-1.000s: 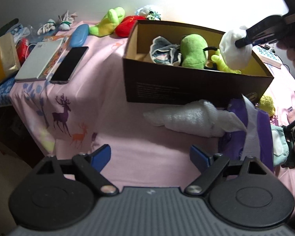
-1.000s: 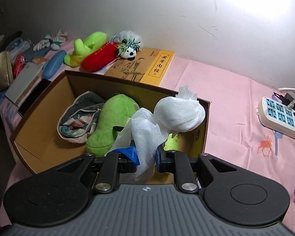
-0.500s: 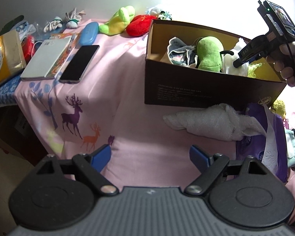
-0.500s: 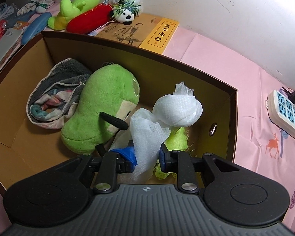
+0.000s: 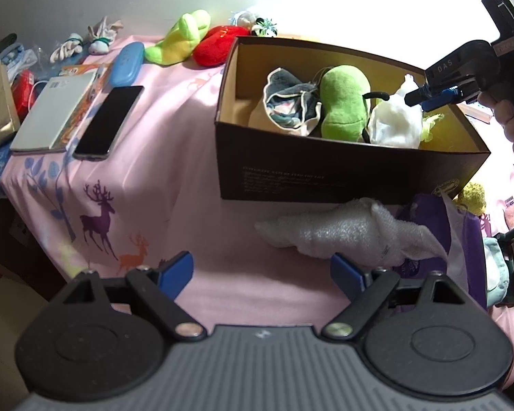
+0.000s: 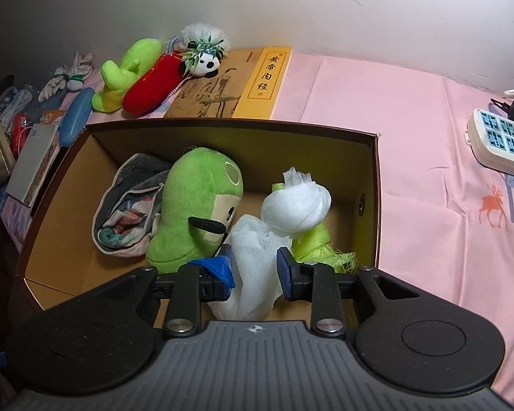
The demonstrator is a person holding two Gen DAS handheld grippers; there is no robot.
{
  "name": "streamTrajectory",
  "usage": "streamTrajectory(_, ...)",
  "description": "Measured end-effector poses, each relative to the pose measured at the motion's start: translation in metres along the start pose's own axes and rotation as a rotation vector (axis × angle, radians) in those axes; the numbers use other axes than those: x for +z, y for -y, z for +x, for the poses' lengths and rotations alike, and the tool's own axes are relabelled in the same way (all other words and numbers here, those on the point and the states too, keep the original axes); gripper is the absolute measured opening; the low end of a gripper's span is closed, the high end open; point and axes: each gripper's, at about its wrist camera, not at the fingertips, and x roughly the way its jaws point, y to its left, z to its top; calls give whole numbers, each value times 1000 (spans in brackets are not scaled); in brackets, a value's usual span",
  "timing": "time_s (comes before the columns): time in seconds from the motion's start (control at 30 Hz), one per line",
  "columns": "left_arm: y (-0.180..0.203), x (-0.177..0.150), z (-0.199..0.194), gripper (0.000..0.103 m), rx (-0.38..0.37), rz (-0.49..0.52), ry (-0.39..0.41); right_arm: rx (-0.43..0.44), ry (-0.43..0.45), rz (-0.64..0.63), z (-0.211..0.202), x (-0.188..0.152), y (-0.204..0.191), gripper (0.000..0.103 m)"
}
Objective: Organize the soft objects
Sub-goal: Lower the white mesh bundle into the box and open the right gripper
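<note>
White knotted cloth [image 6: 293, 205]: it lies inside the cardboard box [image 6: 377, 185], between the green plush toy [image 6: 195, 205] and a yellow-green fabric piece [image 6: 317, 243]. My right gripper [image 6: 255, 267] is opening; the cloth's tail sits between its blue pads, touching the left pad, with a gap at the right one. My left gripper [image 5: 262, 272] is spread wide over the pink tablecloth [image 5: 161, 171], holding nothing, near a white foam wrap [image 5: 329, 236] lying in front of the box.
</note>
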Motion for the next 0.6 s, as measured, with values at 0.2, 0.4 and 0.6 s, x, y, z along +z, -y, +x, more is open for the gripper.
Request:
streamTrajectory(0.2, 6, 7, 1, 88, 20, 10, -2, -55, 64, -58, -6, -3, -9, 12)
streamTrajectory(0.4, 9, 11, 0, 88, 39, 12, 1, -71, 118, -78, -15, -7, -21, 12)
streamTrajectory(0.6, 12, 15, 1, 88, 69, 13, 1, -47, 181, -94, -37, -25, -35, 12)
